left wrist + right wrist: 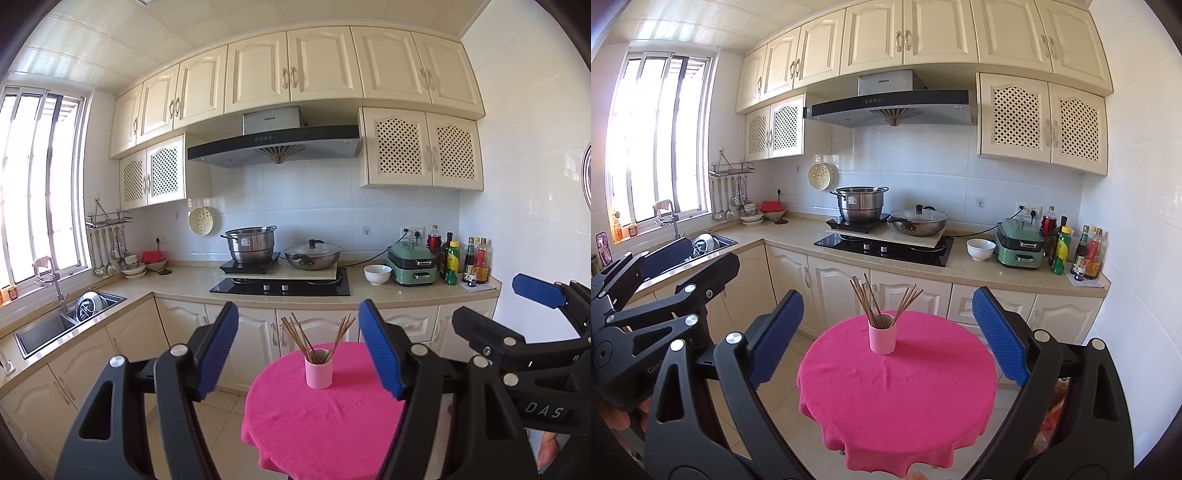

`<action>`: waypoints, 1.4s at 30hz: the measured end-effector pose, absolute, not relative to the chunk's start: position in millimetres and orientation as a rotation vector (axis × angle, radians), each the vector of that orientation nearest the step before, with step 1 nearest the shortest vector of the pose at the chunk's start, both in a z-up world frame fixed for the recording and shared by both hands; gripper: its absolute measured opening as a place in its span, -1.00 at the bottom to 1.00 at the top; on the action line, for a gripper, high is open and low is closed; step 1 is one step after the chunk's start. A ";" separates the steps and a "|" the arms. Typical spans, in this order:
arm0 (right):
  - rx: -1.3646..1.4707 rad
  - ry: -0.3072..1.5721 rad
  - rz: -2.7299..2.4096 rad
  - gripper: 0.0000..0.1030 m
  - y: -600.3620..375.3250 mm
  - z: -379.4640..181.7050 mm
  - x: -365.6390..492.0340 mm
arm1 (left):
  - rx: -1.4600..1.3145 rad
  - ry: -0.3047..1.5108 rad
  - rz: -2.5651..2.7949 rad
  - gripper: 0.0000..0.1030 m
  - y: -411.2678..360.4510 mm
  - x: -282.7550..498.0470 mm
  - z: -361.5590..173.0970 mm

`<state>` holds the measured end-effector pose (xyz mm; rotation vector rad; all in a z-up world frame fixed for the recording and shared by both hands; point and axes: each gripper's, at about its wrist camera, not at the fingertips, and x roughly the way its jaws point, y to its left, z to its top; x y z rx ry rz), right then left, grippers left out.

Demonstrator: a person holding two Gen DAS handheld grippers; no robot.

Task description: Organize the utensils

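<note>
Left gripper (299, 347): jaws spread wide, nothing between the blue pads, held in the air short of the near edge of the table.
Right gripper (888, 332): also spread wide and empty, hovering just right of the left one; each shows at the edge of the other's view.
Pink cup (318, 368): stands upright on the far half of the table, framed between both pairs of fingers but well apart from them.
Chopsticks (314, 334): a bundle of brown sticks standing in the cup, fanned out to left and right above its rim.
Table (325, 424): small and round, draped in a bright pink cloth; only the cup is on it.
Counter (184, 280): runs along the far wall beyond the table, with a steel pot (251, 245) and a lidded wok (312, 254) on the hob.
White bowl (377, 274): on the counter right of the hob, beside a green appliance (413, 267).
Sink (55, 325): far left, under the window.
</note>
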<state>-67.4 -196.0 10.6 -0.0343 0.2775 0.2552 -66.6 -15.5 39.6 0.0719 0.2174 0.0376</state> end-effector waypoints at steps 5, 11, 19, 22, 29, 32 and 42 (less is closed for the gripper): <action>-0.033 0.282 0.252 0.77 -195.3 10.3 -64.5 | 0.076 0.217 0.035 0.30 -16.7 -63.8 37.4; -0.031 0.290 0.254 0.77 -194.7 9.0 -61.3 | 0.072 0.225 0.032 0.30 -15.7 -60.6 34.2; -0.030 0.294 0.256 0.77 -194.9 8.6 -58.5 | 0.071 0.228 0.036 0.30 -13.9 -57.8 32.6; -0.030 0.299 0.259 0.77 -195.4 7.2 -56.1 | 0.071 0.230 0.037 0.30 -13.5 -56.8 32.7; -0.029 0.311 0.262 0.77 -192.4 4.9 -48.7 | 0.069 0.236 0.040 0.30 -14.3 -51.9 31.2; -0.029 0.314 0.264 0.77 -193.6 3.4 -46.7 | 0.067 0.237 0.042 0.30 -14.6 -51.0 30.3; -0.036 0.325 0.266 0.77 -191.1 0.1 -38.4 | 0.068 0.238 0.041 0.30 -12.8 -45.2 28.0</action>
